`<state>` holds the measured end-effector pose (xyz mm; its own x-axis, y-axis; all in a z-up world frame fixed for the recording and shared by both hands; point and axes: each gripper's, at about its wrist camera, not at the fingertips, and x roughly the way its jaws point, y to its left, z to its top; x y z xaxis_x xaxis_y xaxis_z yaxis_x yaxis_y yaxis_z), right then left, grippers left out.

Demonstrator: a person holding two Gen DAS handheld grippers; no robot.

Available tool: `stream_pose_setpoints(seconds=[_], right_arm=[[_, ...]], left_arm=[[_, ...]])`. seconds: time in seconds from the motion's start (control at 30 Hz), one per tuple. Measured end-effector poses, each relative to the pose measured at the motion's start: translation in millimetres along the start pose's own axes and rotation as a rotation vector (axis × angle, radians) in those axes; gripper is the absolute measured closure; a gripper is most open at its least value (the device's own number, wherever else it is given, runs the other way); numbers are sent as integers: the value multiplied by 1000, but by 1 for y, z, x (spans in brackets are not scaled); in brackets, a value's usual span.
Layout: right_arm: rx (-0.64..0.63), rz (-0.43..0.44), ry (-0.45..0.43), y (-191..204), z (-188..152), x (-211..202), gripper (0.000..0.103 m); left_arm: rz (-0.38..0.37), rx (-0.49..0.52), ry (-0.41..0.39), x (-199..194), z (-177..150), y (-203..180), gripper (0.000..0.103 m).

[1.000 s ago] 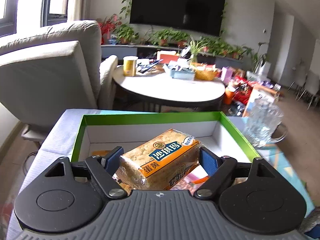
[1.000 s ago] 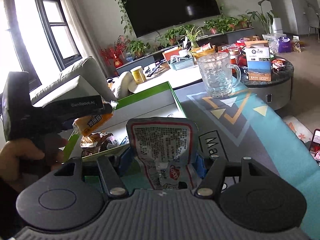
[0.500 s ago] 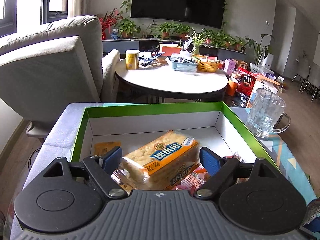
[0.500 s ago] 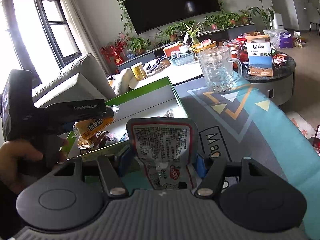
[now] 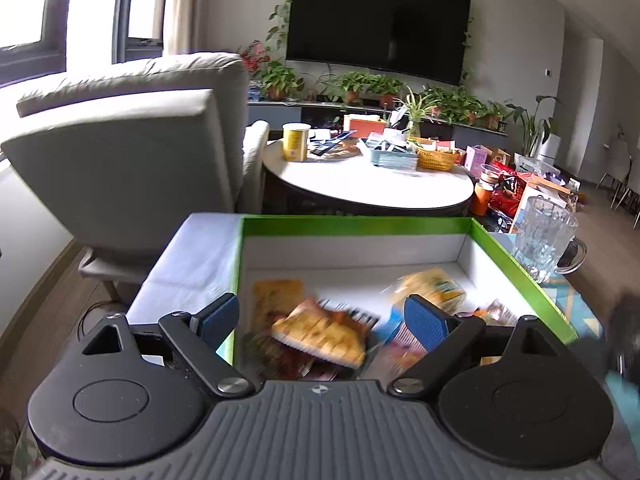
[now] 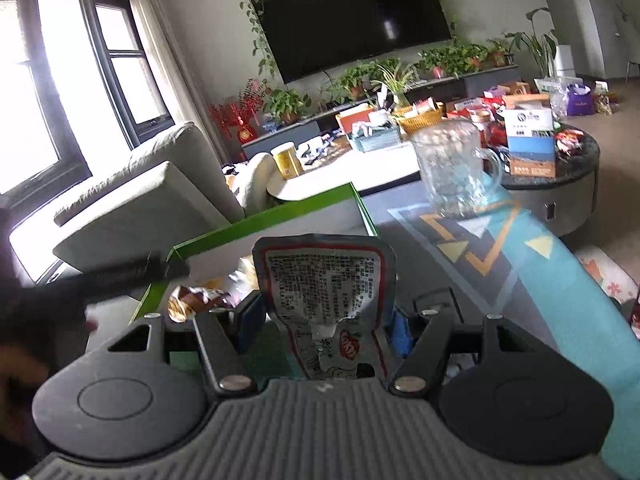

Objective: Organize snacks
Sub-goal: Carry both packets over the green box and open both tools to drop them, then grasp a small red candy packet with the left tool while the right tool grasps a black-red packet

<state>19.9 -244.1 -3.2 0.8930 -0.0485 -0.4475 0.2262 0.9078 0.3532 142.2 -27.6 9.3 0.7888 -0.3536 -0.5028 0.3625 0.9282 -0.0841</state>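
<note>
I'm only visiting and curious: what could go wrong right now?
1. The glass mug stands just beyond the green box; swinging the right gripper over with its snack pouch might topple it.
2. The open left gripper hangs above the box; the two could collide.

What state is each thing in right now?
Left gripper: open, holding nothing.
Right gripper: shut on silver pouch.
Cracker pack: lying in box, blurred.
Green box: open, holding snacks.
Glass mug: upright, looks empty.
TV: off.
</note>
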Motion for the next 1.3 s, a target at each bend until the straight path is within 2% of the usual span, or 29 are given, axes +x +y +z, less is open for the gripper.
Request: stream_pose_setpoints(seconds=[0.33,0.63,0.87,1.07,1.3], right_arm=[[-17,30,-31,21,31,38,43],[-40,63,-75,44,50,61,43],[-15,38,-27,41,48,80,43],[29,16,-11,20,46,63,43],[83,48,47,-2,42,38,43]], left_arm=[[6,-3,-13,-42,-22,39,14],[39,-22,18,-51,-34,58,14],[39,-22,26,-54,-39,60,14],[37,-21,23,-56,-39,58,14],[15,-6,51,-56,-44,52,14]])
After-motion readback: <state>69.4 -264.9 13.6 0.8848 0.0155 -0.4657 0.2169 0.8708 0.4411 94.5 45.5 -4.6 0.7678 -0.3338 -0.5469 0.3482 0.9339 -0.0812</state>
